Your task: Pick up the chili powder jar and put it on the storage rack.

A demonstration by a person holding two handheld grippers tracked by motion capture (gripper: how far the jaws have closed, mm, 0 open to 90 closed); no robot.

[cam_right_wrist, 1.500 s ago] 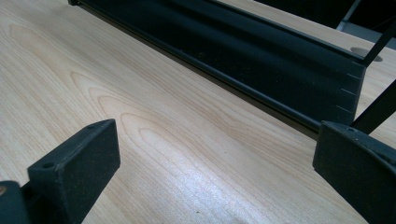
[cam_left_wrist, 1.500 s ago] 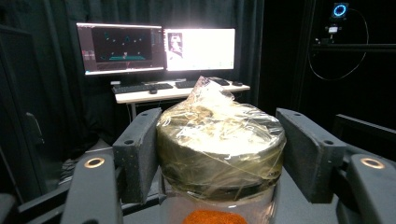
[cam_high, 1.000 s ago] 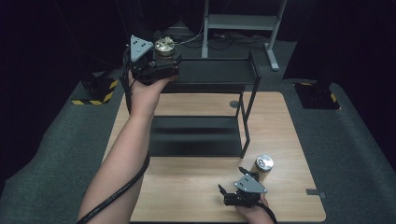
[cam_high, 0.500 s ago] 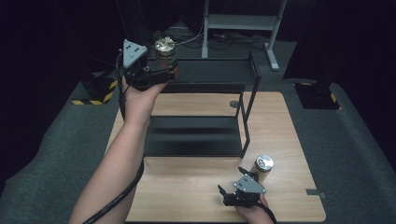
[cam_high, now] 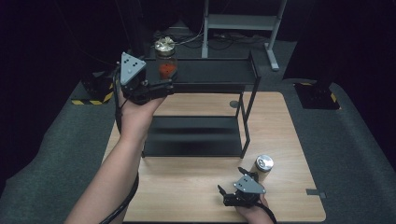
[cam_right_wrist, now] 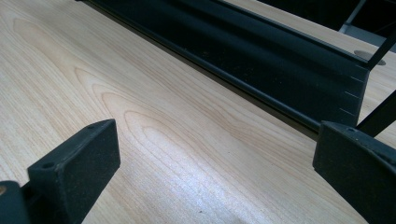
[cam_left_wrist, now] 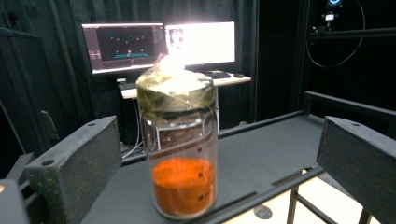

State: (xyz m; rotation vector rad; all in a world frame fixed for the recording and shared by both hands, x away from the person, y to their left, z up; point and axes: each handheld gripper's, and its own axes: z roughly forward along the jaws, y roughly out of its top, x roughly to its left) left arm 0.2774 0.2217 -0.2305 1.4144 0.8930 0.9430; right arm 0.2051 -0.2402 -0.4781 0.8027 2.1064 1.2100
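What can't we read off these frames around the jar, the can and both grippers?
- Jar lid: blown out by monitor glare in the left gripper view.
- Can label: too small in the high view.
- Right gripper tips: dark and small in the high view.
- Left gripper: jaw-to-jar gap unclear in the high view.

Orange powder, gold lid
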